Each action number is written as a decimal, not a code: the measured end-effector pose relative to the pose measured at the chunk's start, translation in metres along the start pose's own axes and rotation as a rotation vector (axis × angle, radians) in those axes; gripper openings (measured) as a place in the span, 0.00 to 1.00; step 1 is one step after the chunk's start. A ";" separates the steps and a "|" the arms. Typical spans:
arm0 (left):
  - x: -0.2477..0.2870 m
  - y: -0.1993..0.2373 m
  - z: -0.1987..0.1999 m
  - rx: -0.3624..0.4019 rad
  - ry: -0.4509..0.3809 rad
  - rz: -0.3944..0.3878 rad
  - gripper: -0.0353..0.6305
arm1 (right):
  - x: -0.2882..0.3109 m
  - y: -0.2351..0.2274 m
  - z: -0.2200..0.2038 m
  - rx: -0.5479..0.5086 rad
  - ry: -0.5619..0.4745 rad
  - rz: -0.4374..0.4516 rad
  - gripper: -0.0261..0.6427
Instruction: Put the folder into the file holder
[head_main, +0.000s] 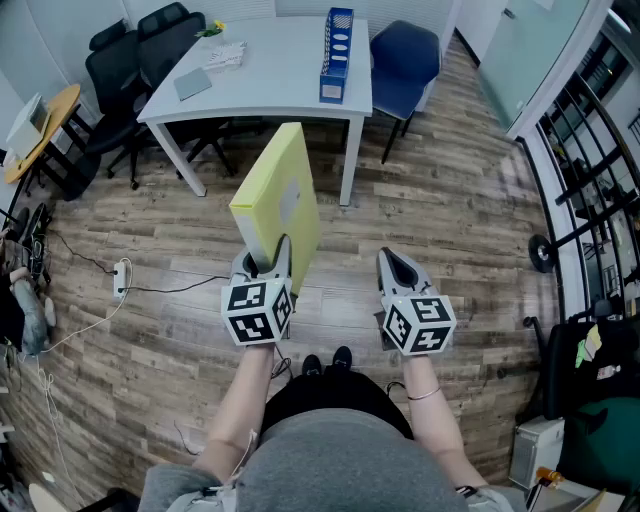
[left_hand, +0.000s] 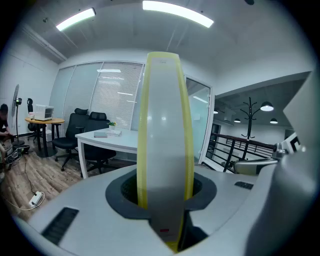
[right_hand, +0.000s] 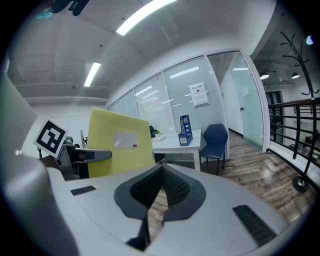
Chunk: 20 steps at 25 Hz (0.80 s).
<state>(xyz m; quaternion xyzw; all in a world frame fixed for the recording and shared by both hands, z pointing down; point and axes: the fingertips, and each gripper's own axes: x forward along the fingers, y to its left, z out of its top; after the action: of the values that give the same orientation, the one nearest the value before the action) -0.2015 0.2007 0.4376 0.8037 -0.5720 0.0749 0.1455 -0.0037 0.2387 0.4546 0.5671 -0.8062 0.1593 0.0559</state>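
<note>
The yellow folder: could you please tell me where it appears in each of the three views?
Head view: the yellow folder stands upright at centre, clamped in the left gripper.
Left gripper view: it fills the middle, seen edge-on between the jaws.
Right gripper view: it sits left of centre, with its broad labelled face showing.
Shared landmark: the white table stands beyond the folder in all three.

You work under bright ceiling strip lights (left_hand: 175, 12); fisheye warps edges, corners go black, near folder (left_hand: 165, 150) looks blurred.
</note>
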 end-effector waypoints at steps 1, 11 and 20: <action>0.001 -0.002 0.001 0.000 -0.005 0.001 0.27 | 0.000 -0.003 0.001 -0.003 -0.002 0.001 0.04; 0.014 -0.022 0.000 -0.016 -0.009 0.003 0.28 | -0.001 -0.025 0.000 0.043 -0.019 0.032 0.05; 0.033 -0.033 0.014 -0.033 -0.026 0.012 0.28 | 0.006 -0.053 0.015 0.077 -0.041 0.040 0.05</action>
<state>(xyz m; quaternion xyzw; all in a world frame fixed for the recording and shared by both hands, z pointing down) -0.1600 0.1766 0.4288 0.7988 -0.5797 0.0558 0.1508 0.0450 0.2128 0.4525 0.5558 -0.8116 0.1796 0.0146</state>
